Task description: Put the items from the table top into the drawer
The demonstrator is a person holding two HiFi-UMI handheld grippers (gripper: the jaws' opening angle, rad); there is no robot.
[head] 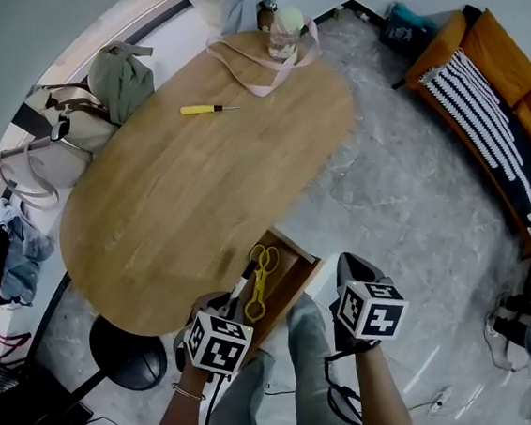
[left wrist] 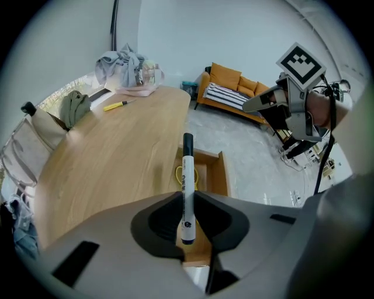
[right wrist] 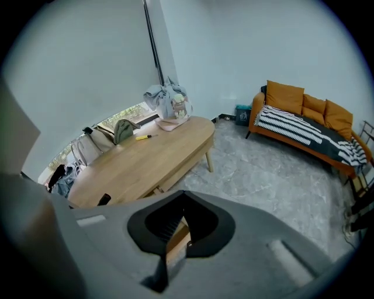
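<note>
- Your left gripper (left wrist: 187, 197) is clamped on the marker (left wrist: 187, 169), cap end pointing away. It sits over the open drawer (left wrist: 221, 175), so a release should drop the marker inside.
- Your right gripper (right wrist: 183, 197) has its jaws together with nothing between them. It hangs just right of the drawer, clear of the drop.
- The yellow scissors (head: 261, 275) already lie in the drawer.
- A yellow screwdriver (head: 206, 109) lies on the far part of the table (head: 198, 195), not yet stowed.

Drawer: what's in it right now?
Yellow scissors lie in the drawer. The left gripper, holding a marker, covers its near part, and the table hides the back, so anything there can't be seen.
</note>
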